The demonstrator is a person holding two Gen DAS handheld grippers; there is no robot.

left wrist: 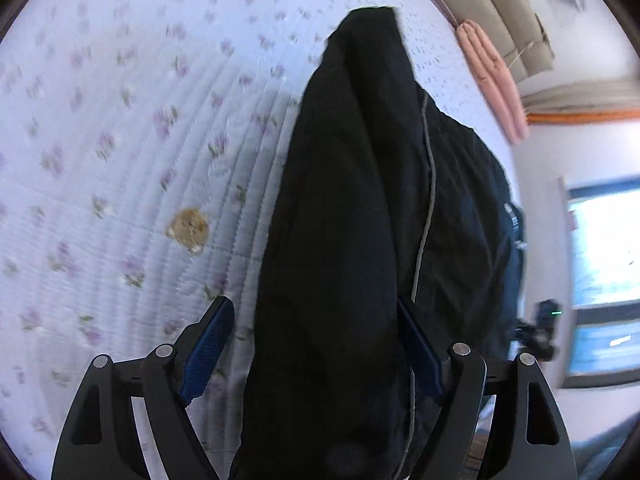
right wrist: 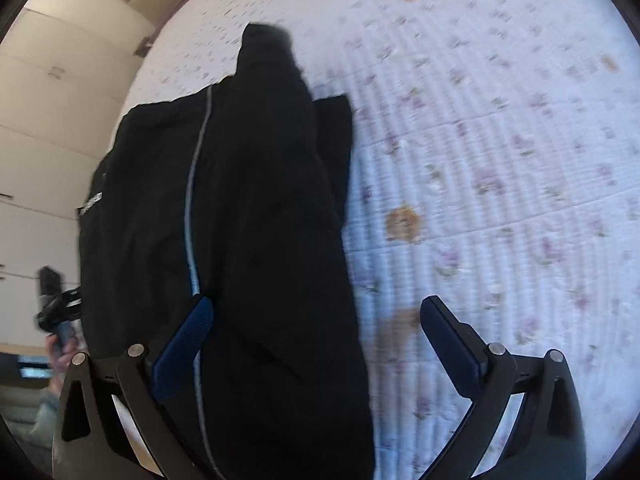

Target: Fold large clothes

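Note:
A large black garment [left wrist: 352, 208] with a thin grey piping line lies bunched lengthwise on the floral quilt [left wrist: 120, 128]. My left gripper [left wrist: 312, 304] points down over it with the cloth running between its blue pads. The left pad stands clear of the fabric, so the jaws are open. In the right wrist view the same garment [right wrist: 260, 220] spreads from the quilt [right wrist: 500, 152] down between the fingers of my right gripper [right wrist: 316, 300]. Its jaws are wide open: the left pad lies by the cloth and the right pad is well clear.
A pink folded cloth [left wrist: 492, 80] and a beige headboard [left wrist: 500, 4] lie at the bed's far end. A window [left wrist: 604, 264] is at the right. Pale wardrobe panels [right wrist: 56, 112] stand beyond the bed. Brown spots [right wrist: 404, 222] mark the quilt. A hand holds the other gripper [right wrist: 52, 308].

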